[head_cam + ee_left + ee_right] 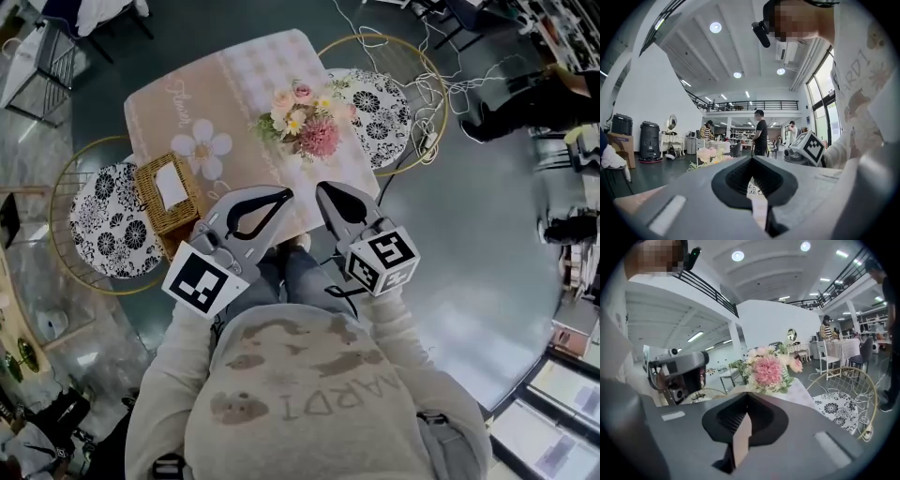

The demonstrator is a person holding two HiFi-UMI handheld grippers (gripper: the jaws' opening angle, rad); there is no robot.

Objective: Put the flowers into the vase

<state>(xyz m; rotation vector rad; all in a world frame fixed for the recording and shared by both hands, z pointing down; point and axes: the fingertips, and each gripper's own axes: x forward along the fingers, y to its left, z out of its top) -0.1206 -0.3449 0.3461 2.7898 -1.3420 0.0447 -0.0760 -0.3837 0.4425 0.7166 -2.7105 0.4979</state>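
we see both grippers held close to the chest, side by side above the near edge of the tabletop, tips pointing away from the body toward the flowers. the left gripper lies flat to the head view, its fingers shut tip to tip, with only a diamond-shaped hollow between them and nothing in it. the right gripper is turned on its side, its fingers likewise closed and empty. the flowers, pink and cream, stand in a bunch toward the far right of the tabletop, apart from both grippers; whether a vase holds them we cannot tell. only the head view shows the basket at the tabletop's left edge, a round chair at the left and another at the right. the right gripper view shows the flowers upright beyond its tips, with the left gripper at its left. the left gripper view shows the blooms low at the left, the right gripper's cube at the right, and people standing far behind.
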